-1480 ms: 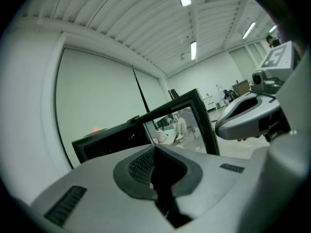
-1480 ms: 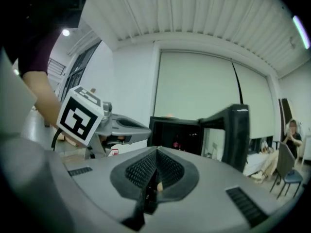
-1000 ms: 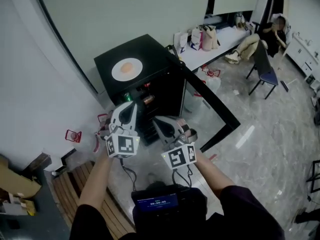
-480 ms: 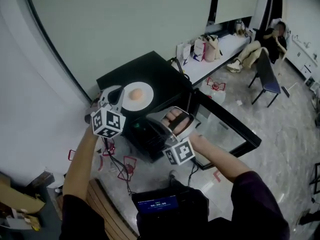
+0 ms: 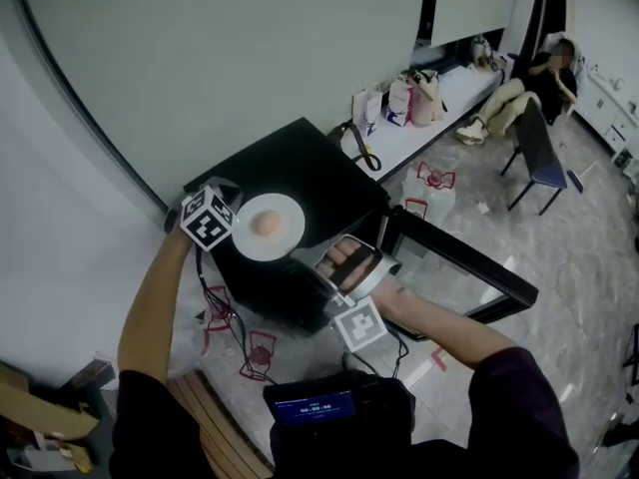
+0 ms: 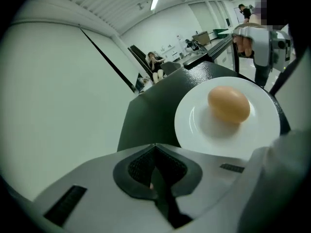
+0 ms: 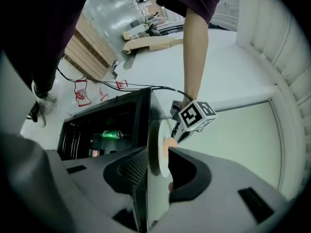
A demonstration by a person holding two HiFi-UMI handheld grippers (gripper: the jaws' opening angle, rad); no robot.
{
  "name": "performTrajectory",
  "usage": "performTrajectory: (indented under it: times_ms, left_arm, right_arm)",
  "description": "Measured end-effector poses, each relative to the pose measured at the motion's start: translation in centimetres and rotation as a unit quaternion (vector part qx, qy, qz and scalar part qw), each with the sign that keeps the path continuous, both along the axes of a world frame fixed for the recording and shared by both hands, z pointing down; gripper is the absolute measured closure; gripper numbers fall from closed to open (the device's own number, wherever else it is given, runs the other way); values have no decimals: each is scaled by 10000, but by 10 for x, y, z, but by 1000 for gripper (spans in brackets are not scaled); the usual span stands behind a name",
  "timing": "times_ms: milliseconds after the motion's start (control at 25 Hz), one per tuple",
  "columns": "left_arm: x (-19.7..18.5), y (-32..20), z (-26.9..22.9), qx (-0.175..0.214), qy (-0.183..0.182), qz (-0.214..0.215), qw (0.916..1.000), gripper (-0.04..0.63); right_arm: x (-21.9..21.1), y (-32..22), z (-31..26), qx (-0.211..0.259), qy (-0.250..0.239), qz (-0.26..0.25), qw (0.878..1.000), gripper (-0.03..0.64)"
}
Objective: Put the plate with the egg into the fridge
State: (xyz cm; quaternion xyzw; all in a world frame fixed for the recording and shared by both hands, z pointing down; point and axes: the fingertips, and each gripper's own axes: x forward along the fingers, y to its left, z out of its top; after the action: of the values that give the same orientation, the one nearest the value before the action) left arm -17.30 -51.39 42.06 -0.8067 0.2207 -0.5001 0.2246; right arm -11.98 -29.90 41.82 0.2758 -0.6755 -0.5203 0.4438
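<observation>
- The white plate (image 5: 288, 238), with the egg (image 5: 265, 225) at its centre, sat on top of the black fridge (image 5: 318, 173). The fridge's door (image 5: 469, 267) stood open at 4 o'clock.
- The left gripper (image 6: 154, 152) hovered just beside the plate at its 9 o'clock, jaws pressed together on nothing.
- The right gripper (image 7: 158, 168) was at the plate's 4 o'clock. Its jaws had just been opening and stood partly apart, with the plate's rim between them and a gap on the egg side.

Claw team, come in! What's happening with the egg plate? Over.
Left claw shut, empty, beside plate. Right claw just opening, plate rim between jaws. Egg on plate atop fridge; door open, nothing seen blocking.
</observation>
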Motion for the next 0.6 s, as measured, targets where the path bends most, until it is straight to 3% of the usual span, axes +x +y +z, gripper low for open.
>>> performTrajectory:
  times_ms: [200,600]
  left_arm:
    - [14,16,7,-239,27,474,9986,588]
    - [52,70,-1,-64,277,1227,9920,588]
  right_arm:
    - [1,-1,-1,167,92,156,9997,501]
    - [11,12,7,336,341,453,9978,503]
